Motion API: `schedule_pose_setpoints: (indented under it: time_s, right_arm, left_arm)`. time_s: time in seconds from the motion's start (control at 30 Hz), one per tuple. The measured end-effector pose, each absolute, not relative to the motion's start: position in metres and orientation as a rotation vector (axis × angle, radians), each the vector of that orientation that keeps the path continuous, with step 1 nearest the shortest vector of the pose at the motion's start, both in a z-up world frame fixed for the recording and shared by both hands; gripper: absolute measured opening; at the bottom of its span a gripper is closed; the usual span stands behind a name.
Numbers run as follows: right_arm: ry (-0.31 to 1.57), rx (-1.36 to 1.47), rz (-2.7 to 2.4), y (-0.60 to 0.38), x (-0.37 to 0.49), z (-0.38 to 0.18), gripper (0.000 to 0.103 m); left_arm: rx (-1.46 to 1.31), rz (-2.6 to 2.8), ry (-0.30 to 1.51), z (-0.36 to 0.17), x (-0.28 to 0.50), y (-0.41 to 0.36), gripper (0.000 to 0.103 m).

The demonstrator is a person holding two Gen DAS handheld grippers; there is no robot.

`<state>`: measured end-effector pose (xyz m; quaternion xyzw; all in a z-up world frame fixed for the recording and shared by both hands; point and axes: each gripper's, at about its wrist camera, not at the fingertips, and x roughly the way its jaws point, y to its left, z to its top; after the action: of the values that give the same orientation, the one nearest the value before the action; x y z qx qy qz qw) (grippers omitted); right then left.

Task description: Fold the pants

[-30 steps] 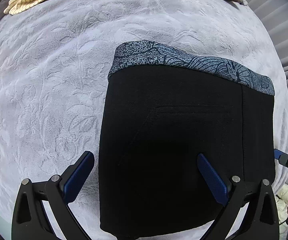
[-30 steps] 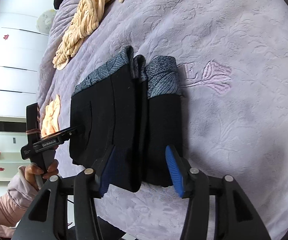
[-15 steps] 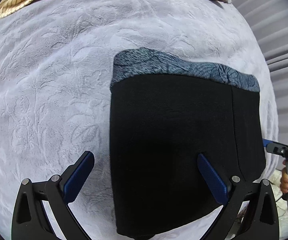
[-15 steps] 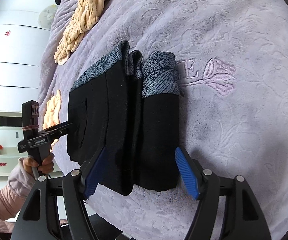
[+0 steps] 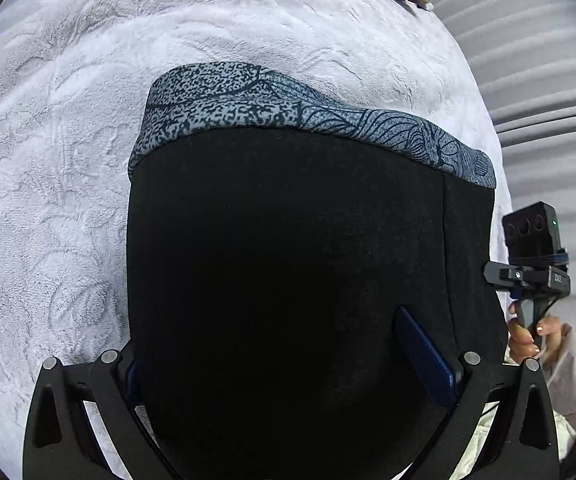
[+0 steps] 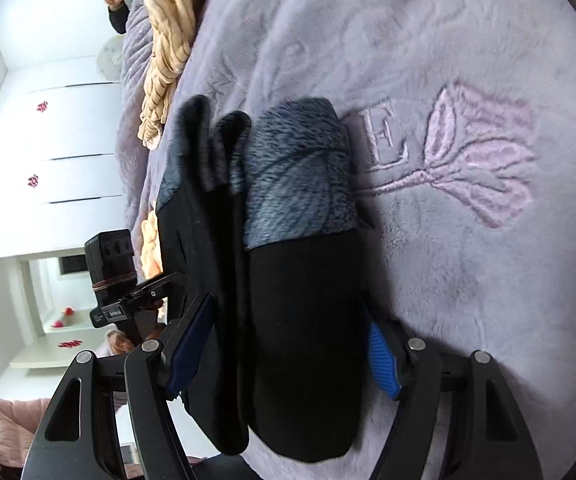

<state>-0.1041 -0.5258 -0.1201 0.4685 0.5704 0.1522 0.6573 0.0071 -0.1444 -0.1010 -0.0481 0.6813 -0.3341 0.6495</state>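
While we look along the left gripper, the folded pants lie straight ahead on the lilac blanket, patterned waistband farthest away; our spread jaws straddle the near edge, one underneath and one on top. From the right gripper, the bundle's long axis runs directly away, layers stacked sideways, and our fingers bracket it without pinching. Both grippers sit equally near.
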Motion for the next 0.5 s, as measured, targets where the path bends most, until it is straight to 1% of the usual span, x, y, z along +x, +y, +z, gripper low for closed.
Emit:
schedule_pose_setpoints:
  time_s: [0.17,0.2,0.23,0.27,0.3,0.37,0.4,0.5]
  right_arm:
    - [1.313,1.054,0.359,-0.517,-0.096,-0.124,0.074]
    - [1.321,1.052,0.352,-0.517,-0.095,-0.124,0.072]
    - [1.323,1.046,0.344,-0.516,-0.095,-0.122,0.068]
    - [1.319,1.039,0.342,-0.515,-0.094,-0.118,0.061]
    - [1.312,1.032,0.336,-0.514,-0.096,-0.113,0.056]
    - [1.296,1.032,0.331,-0.513,-0.101,-0.105,0.049]
    - [1.288,1.036,0.330,-0.512,-0.102,-0.100,0.046]
    - [1.260,1.061,0.340,-0.507,-0.106,-0.084,0.042]
  left_arm:
    - [-0.127,-0.751,1.560,-0.103,0.011,-0.149,0.103]
    - [-0.136,-0.746,1.552,-0.101,0.011,-0.148,0.101]
    - [-0.144,-0.745,1.543,-0.099,0.010,-0.149,0.094]
    - [-0.163,-0.748,1.528,-0.094,0.008,-0.145,0.090]
    - [-0.178,-0.751,1.519,-0.090,0.008,-0.139,0.081]
    - [-0.225,-0.758,1.504,-0.080,0.008,-0.126,0.069]
    - [-0.244,-0.758,1.498,-0.073,0.007,-0.120,0.067]
    - [-0.237,-0.759,1.483,-0.055,0.000,-0.115,0.066]
